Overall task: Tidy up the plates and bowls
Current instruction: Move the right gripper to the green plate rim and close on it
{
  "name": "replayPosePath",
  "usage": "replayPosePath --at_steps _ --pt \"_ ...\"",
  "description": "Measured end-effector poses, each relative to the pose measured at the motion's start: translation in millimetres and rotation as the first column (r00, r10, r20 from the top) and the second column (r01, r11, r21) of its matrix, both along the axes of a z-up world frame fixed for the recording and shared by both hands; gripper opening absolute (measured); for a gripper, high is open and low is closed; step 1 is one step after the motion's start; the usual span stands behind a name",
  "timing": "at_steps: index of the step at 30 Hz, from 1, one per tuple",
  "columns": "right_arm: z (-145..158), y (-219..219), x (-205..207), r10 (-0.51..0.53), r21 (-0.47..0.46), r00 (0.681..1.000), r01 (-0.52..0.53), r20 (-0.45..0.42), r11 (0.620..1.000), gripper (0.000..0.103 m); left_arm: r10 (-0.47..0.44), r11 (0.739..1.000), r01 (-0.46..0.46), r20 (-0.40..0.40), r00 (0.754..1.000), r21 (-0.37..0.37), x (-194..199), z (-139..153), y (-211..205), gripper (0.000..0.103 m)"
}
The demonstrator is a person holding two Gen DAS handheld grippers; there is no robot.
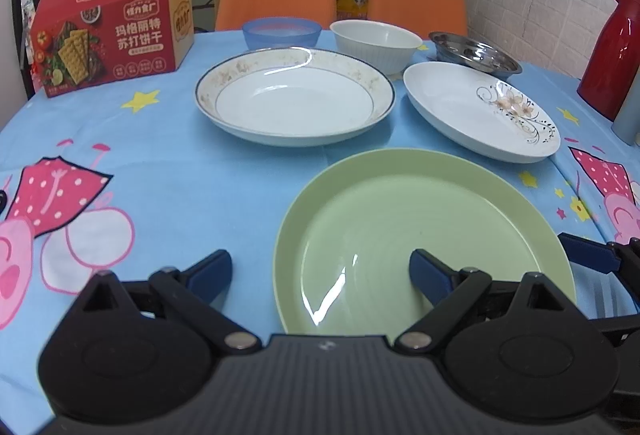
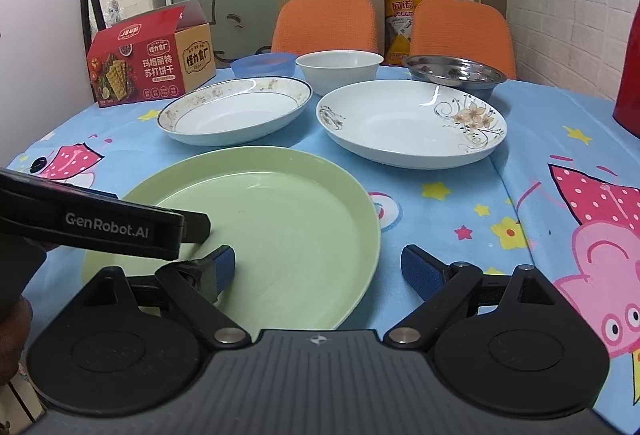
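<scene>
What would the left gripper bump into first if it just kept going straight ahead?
Probably the green plate: the open left gripper straddles its left rim. If it clears that, the gold-rimmed white plate lies beyond; height is unclear.

Both tools are alike: the left gripper (image 1: 320, 273) and the right gripper (image 2: 318, 267) each have a dark grey ribbed body with a small round emblem at its front edge, flanked by two matte black rounded housings. From each housing black link arms run forward on silver pivot pins and dark screws, ending in fingers (image 1: 212, 269) faced with blue textured pads (image 2: 420, 269). Seen from the right wrist, the left tool's black side bar (image 2: 108, 229) carries white lettering — "GenRobot.AI"
</scene>
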State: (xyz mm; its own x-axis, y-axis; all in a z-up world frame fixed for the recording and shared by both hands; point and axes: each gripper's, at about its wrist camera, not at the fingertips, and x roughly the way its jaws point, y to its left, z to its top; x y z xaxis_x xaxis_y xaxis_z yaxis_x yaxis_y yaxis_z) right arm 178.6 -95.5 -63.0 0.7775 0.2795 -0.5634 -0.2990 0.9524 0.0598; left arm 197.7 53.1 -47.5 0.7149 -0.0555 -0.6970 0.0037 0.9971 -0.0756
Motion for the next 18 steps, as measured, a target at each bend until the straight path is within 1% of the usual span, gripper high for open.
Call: replayPosePath --at_steps 3,18 --pt "-0.7 3.9 -3.1 0.018 -0.007 1.000 -0.018 0.000 1.000 0.103 0.000 1.000 0.000 0.005 1.000 0.002 -0.8 -0.7 -0.7 0.091" --pt "-0.6 8.0 -5.7 0.020 -0.014 1.000 -0.020 -0.007 1.000 0.103 -0.011 1.000 0.011 0.007 1.000 0.000 -3.4 -0.2 -0.1 0.091"
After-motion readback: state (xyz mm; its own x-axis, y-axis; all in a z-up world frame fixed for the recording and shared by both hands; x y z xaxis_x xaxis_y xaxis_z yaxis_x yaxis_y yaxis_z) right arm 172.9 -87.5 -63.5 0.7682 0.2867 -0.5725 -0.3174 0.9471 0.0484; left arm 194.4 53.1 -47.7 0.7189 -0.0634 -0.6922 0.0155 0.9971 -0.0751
